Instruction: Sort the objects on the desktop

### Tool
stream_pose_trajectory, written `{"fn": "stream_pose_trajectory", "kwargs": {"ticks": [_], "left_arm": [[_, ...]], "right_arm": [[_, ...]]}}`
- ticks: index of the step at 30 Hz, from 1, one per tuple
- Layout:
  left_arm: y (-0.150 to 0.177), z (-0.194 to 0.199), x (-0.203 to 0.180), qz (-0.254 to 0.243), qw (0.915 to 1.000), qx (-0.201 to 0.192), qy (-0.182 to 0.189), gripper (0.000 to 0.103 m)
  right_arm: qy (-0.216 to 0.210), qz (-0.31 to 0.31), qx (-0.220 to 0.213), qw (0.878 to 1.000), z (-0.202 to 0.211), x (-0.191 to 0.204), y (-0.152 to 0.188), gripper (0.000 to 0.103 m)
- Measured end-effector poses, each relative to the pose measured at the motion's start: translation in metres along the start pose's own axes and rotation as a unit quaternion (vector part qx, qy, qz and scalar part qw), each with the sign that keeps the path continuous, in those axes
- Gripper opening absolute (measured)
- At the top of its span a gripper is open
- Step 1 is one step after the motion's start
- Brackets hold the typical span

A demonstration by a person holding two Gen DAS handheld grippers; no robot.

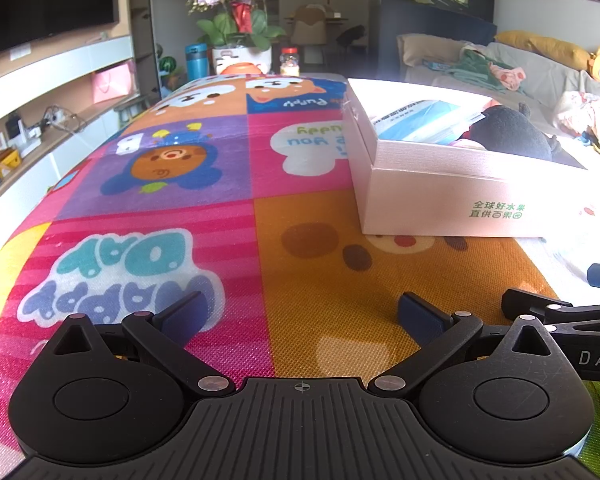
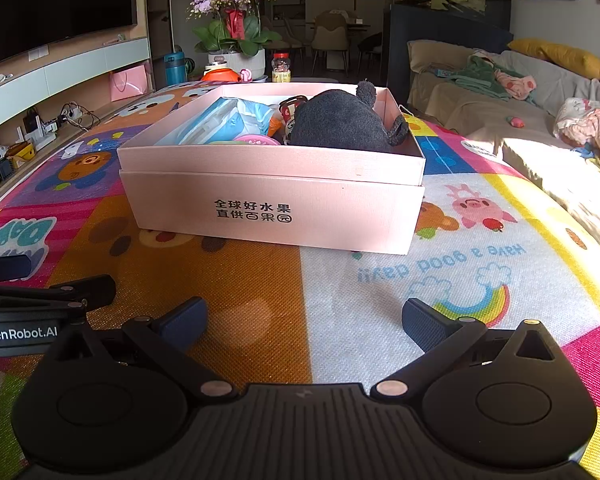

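1. Both the left hand-held gripper [image 1: 300,312] and right hand-held gripper [image 2: 304,320] are seen spread wide, empty, low over the counter [image 2: 260,300].
2. The pink box [image 2: 276,204], mid-counter, is already filled; the grey plush toy [image 2: 340,120] could be dislodged if bumped.
3. Glare may hide leftovers.

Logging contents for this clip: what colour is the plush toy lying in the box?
Dark grey, almost charcoal. The plush toy shows best in the right wrist view, lying inside the pink box.
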State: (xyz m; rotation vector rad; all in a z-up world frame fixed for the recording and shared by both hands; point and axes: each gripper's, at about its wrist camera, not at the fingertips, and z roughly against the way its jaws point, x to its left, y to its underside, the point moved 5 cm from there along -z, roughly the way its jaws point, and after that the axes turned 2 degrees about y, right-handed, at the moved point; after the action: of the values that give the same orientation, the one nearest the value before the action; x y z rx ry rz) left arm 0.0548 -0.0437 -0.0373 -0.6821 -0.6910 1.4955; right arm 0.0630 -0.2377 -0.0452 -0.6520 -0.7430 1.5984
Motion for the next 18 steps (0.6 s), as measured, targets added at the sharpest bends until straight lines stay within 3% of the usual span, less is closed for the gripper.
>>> {"fn": "stream_pose_trajectory", "kwargs": {"ticks": [18], "left_arm": [[-0.0016,-0.0006,0.0012,0.004,1.0000,0.001,-0.006,0.103]], "right_arm": [[0.000,0.000,0.000,1.000,-0.0001,-0.0003,0.0000,0.103]]}}
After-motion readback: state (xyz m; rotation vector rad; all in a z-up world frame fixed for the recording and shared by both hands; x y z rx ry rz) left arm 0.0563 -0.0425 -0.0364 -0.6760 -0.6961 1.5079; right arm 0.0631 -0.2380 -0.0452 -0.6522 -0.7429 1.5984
